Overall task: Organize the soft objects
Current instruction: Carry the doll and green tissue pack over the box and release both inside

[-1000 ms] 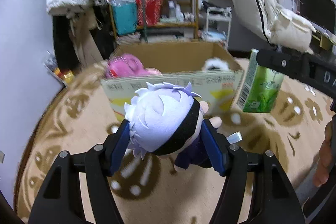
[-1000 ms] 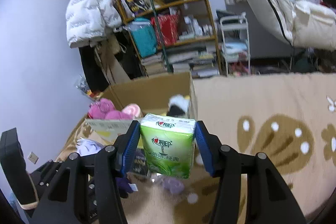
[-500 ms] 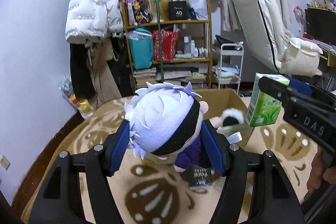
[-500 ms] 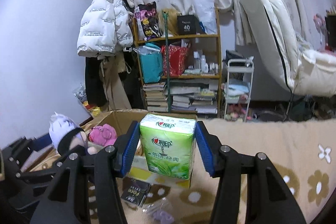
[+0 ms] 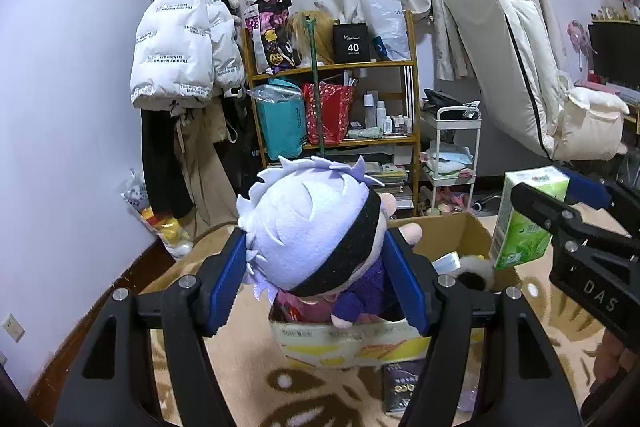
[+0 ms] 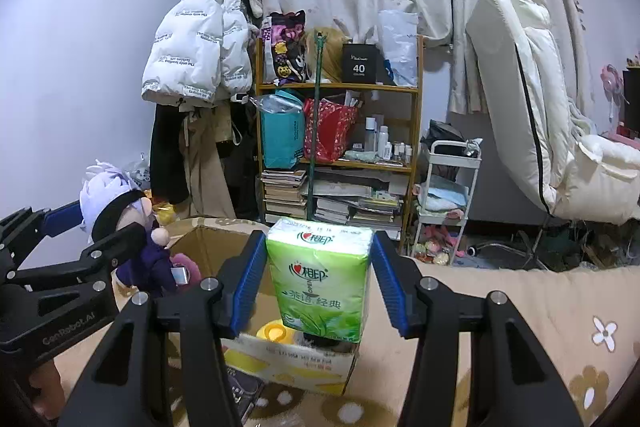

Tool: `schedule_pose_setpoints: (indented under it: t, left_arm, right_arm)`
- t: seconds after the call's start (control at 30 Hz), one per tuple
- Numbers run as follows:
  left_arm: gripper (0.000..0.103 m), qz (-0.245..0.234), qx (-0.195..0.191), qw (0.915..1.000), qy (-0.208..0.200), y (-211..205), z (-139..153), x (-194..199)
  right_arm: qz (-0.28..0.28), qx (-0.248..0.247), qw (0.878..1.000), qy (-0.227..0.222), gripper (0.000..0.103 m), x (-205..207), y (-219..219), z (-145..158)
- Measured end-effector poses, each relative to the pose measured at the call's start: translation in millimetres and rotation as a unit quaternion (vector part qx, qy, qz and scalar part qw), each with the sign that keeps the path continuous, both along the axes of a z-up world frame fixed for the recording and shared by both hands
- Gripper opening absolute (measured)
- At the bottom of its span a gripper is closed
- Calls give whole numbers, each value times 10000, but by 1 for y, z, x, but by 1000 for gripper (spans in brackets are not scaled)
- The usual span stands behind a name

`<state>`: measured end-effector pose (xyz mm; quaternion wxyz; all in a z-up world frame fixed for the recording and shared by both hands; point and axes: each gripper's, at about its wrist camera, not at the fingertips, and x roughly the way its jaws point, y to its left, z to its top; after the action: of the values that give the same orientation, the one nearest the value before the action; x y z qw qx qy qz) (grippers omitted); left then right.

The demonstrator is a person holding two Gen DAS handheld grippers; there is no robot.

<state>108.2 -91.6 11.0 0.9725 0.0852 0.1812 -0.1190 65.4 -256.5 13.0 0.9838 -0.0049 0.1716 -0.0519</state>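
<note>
My left gripper [image 5: 316, 287] is shut on a plush doll [image 5: 316, 227] with pale lilac hair, a black headband and a purple outfit, held above the near left part of an open cardboard box [image 5: 452, 231]. The doll also shows in the right wrist view [image 6: 120, 207]. My right gripper [image 6: 318, 291] is shut on a green tissue pack [image 6: 320, 279], held above the right side of the box [image 6: 280, 359]; the pack shows in the left wrist view [image 5: 524, 223]. Inside the box lie a pink plush [image 6: 186, 265] and a black-and-white furry toy [image 5: 476, 271].
The box stands on a beige patterned rug [image 6: 520, 307]. A dark packet [image 5: 400, 383] lies on the rug by the box front. Behind stand a wooden shelf [image 6: 340, 131], a white cart [image 6: 448, 195], hanging coats [image 6: 196, 59] and a leaning white mattress [image 6: 532, 99].
Both grippers have risen and tilted up with their loads and come over the box. The room's back wall has come into view. Both grips are unchanged.
</note>
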Motion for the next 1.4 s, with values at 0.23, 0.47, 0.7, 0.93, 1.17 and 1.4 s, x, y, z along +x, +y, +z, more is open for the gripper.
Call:
schedule_pose_setpoints:
  t: [0.23,0.47,0.7,0.93,1.17,1.4]
  left_arm:
    - [68,-19,10,9998,212,-7,-13,14]
    - [68,-77,-104,9990,420,-8,-21,28]
    - [68,-184,-237,9966,768,-11,-30,41]
    - [68,-312,-118,9967,734,-18,-36,40]
    - [68,-420,-181,9961,754,-22,-36,41]
    - [68,-436,-243,9963,703,-26,-32,44]
  right_arm:
    - [-50,-172,9998,24,57,19,-1,-5]
    - [74,95,9998,179,57,35,-10,-16]
    - [258,275,9989,277,57,47,-15,-25]
    - [310,351,9978,458,57,52,-15,-33]
    - [305,661,9958,556,57,54,-23,-38]
    - [245,1172,9912,565,58,50,-37,-38]
